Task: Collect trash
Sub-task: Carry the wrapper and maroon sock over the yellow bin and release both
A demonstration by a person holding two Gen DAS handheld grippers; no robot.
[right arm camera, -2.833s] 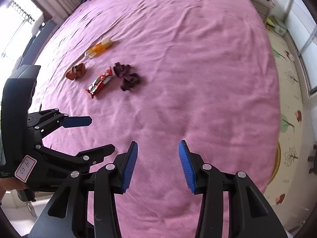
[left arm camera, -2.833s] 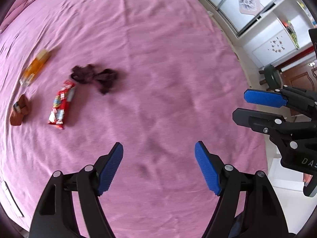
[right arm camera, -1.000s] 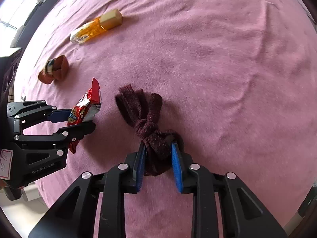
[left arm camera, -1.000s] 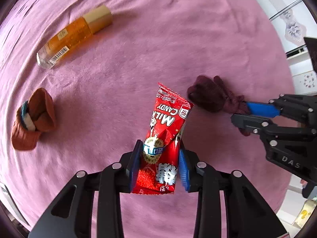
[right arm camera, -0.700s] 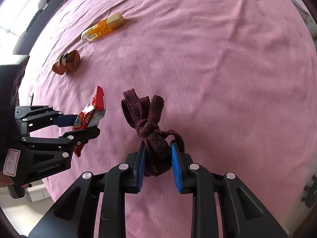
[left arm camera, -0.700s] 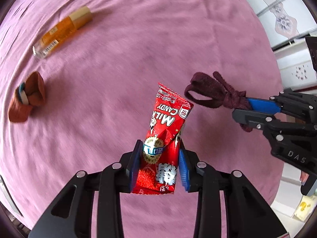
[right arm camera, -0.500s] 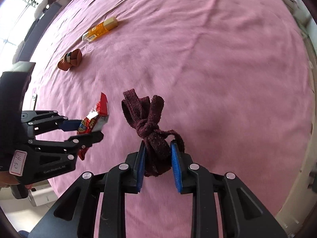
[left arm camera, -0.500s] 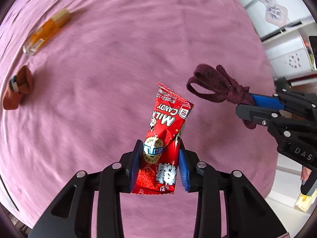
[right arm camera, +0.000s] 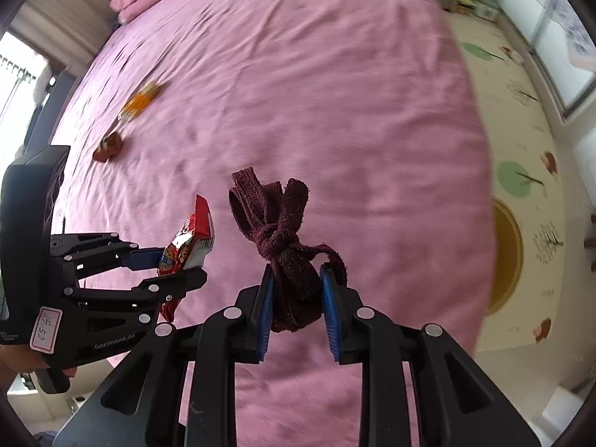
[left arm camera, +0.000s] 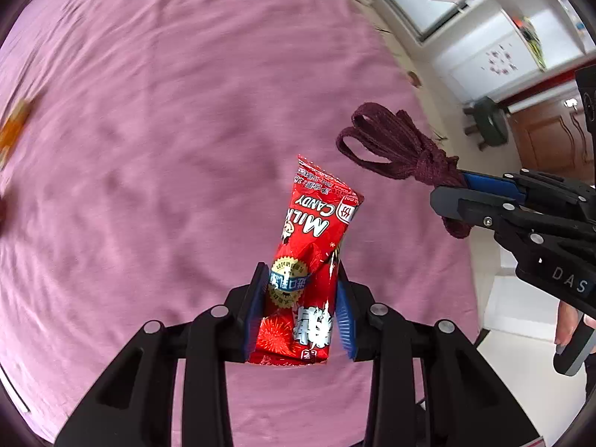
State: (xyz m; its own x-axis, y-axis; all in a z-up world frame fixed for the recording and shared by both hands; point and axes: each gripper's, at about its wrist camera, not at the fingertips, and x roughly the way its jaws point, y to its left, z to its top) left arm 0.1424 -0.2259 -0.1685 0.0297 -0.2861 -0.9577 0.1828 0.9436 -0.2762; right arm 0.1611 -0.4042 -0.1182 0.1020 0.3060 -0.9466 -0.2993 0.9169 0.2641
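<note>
The left gripper [left arm camera: 301, 309] has its jaws clamped on a red foil candy wrapper [left arm camera: 311, 257], held above the pink bed [left arm camera: 167, 130]. Beside the wrapper, the right gripper [right arm camera: 296, 307] pinches a knotted maroon fabric strip [right arm camera: 283, 238], also above the bed.

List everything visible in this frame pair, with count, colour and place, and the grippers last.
Red milk candy wrapper: one, red, clamped in the left gripper, off the bed.
Knotted maroon fabric strip: one, dark maroon, clamped in the right gripper, off the bed.
Orange bottle: one, orange, lying on the bed, blurred.
Small brown bundle: one, brown, on the bed near the bottle.
Pink bedsheet: one, pink, below everything.
Left gripper: one, black with blue pads.
Right gripper: one, black with blue pads.
</note>
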